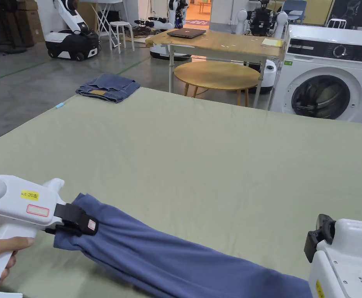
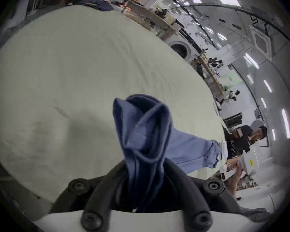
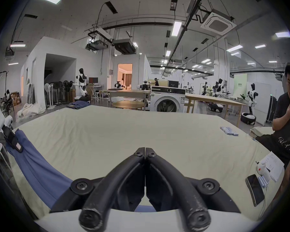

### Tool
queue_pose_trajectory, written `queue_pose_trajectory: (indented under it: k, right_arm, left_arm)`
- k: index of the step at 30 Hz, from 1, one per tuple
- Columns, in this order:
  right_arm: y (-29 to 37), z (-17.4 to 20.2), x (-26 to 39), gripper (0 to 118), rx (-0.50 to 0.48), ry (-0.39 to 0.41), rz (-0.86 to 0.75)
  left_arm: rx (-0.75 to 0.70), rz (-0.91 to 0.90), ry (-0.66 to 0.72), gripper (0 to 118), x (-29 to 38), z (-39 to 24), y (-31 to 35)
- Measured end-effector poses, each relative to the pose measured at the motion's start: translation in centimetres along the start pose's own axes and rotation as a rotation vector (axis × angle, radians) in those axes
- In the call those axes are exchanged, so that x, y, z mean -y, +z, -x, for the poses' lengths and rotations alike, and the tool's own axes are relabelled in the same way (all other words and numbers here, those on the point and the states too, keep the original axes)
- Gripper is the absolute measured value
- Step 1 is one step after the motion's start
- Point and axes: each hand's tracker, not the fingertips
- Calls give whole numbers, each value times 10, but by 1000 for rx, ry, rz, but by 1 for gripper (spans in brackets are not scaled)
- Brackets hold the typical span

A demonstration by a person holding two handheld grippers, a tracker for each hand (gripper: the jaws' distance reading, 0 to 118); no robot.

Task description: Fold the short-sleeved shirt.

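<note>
Head view: my two grippers stretch a blue shirt [image 1: 184,264] low across the near edge of the green table [image 1: 199,155].

My left gripper [image 1: 77,223] is clamped on a bunched end of the shirt; in the left gripper view the fabric [image 2: 146,135] stands up in folds between both jaws, which press on it from either side. From there the cloth runs as a long twisted band towards my right gripper [image 1: 319,236] at the lower right corner. In the right gripper view that gripper [image 3: 145,152] has its jaws closed tip to tip with nothing visible between the tips, while the shirt [image 3: 38,167] passes beneath its body. Whether it pinches cloth farther back I cannot tell. Folded jeans [image 1: 108,87] lie at the far left corner of the table, well apart from the shirt.
</note>
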Motion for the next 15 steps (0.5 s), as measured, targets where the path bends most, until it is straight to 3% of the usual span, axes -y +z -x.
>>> queue_pose_trajectory:
  k: [5, 15]
  right_arm:
    - [-1, 2, 1, 0, -8, 4, 4]
    - [-1, 3, 6, 0, -13, 15, 24]
  left_arm:
    - [-14, 14, 11, 1, 7, -21, 5]
    - [210, 104, -71, 1, 12, -117, -35]
